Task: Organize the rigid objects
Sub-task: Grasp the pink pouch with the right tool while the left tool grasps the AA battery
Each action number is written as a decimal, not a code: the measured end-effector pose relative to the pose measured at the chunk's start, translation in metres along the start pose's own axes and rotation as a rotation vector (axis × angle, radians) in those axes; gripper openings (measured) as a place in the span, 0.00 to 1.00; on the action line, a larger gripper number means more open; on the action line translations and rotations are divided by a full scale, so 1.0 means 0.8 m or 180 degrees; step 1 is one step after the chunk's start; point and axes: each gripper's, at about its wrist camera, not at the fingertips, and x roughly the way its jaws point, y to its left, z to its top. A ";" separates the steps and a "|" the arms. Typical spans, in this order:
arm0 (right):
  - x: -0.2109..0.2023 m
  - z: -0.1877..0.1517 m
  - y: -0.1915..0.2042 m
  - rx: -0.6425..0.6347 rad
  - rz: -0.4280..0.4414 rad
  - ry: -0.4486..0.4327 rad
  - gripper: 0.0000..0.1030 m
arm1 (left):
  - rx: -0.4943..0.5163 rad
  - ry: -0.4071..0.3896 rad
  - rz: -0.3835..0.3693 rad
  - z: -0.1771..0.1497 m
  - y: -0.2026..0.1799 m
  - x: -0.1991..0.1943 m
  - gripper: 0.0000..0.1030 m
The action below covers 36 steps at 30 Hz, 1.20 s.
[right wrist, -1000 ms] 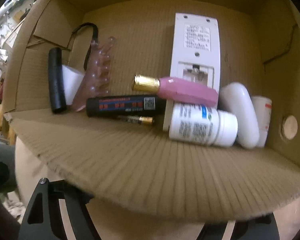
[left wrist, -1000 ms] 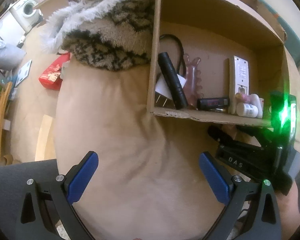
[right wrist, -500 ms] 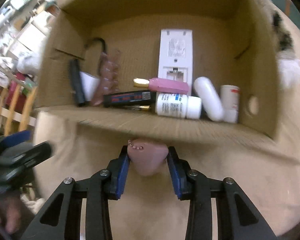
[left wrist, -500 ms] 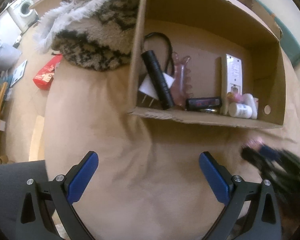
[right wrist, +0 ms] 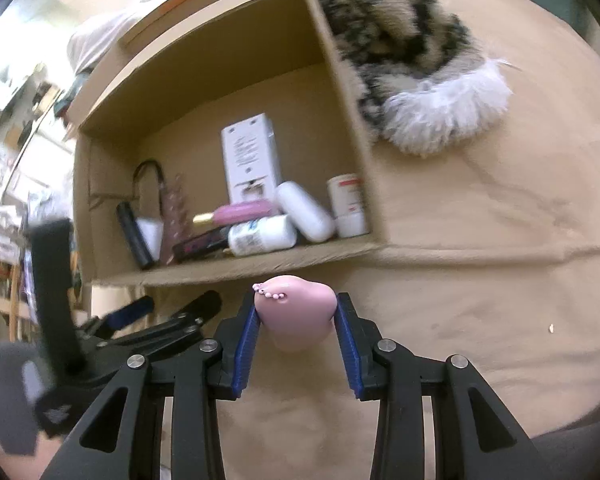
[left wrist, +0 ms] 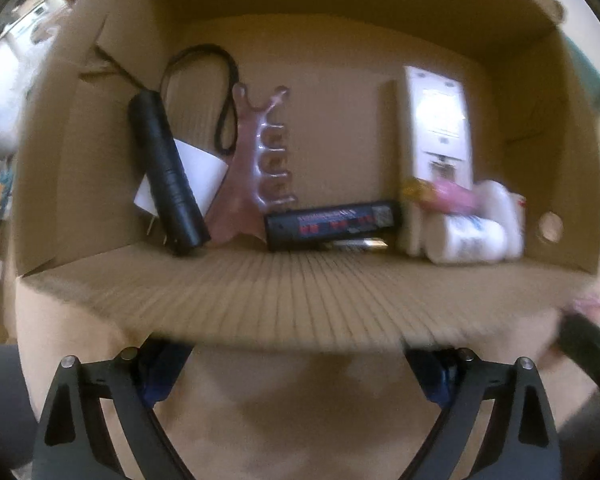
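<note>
The right gripper [right wrist: 295, 322] pinches a rounded pink plastic object [right wrist: 296, 310] between its fingers [right wrist: 247, 340]; the open brown cardboard box [right wrist: 228, 268] lies just ahead and above. The left gripper [left wrist: 296, 364], spread and closing on nothing, sits nearer the box's rim.

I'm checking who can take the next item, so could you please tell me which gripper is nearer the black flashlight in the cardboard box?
Left. The left gripper, jaws closing on nothing, sits at the box's front edge facing the black flashlight. The right gripper sits farther back, clamping a pink object.
</note>
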 end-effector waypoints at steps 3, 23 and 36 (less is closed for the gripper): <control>-0.004 -0.002 -0.006 0.0094 0.0002 -0.0065 0.39 | -0.0059 0.0021 0.0056 0.008 -0.001 0.016 0.91; 0.001 0.000 0.009 -0.0010 0.0022 -0.0115 0.39 | 0.0003 0.0035 0.0320 0.037 -0.007 0.039 0.69; 0.002 0.002 0.023 -0.0152 -0.0052 -0.0187 0.39 | 0.0127 0.0046 0.0409 0.007 0.027 0.019 0.37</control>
